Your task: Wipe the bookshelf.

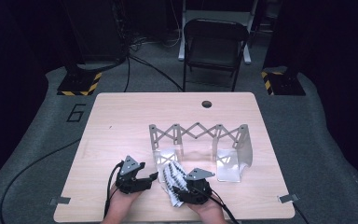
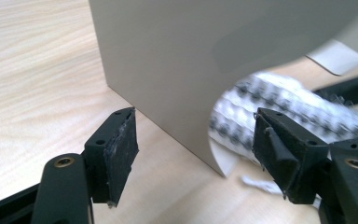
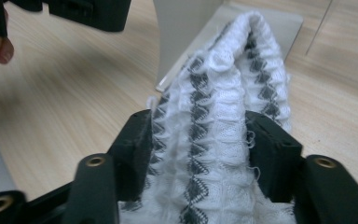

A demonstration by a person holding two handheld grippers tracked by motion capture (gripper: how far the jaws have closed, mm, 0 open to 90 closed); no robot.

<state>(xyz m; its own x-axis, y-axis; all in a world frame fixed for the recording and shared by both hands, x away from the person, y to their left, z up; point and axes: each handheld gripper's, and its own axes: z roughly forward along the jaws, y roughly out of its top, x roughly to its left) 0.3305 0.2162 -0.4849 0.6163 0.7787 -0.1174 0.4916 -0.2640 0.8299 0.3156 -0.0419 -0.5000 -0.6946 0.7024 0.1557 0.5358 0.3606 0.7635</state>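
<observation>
Near the table's (image 1: 121,112) front edge, the right gripper (image 3: 198,140) has its jaws either side of a white-and-grey patterned cloth (image 1: 171,179), which drapes against the metal rack (image 1: 198,135). The left gripper (image 2: 193,140) stands open and empty beside it.

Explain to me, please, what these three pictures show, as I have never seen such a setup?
A person sits at a wooden table with a hand-held black clamp tool in each hand. The high view looks down from above. The other two come from cameras riding on each tool, looking along its jaws. On the table stands a folding metal rack. Against it lies a white sock with a grey pattern. The right tool has the sock between its jaws, the pads touching it on both sides. The left tool stands open beside the rack's plate, holding nothing.
</observation>
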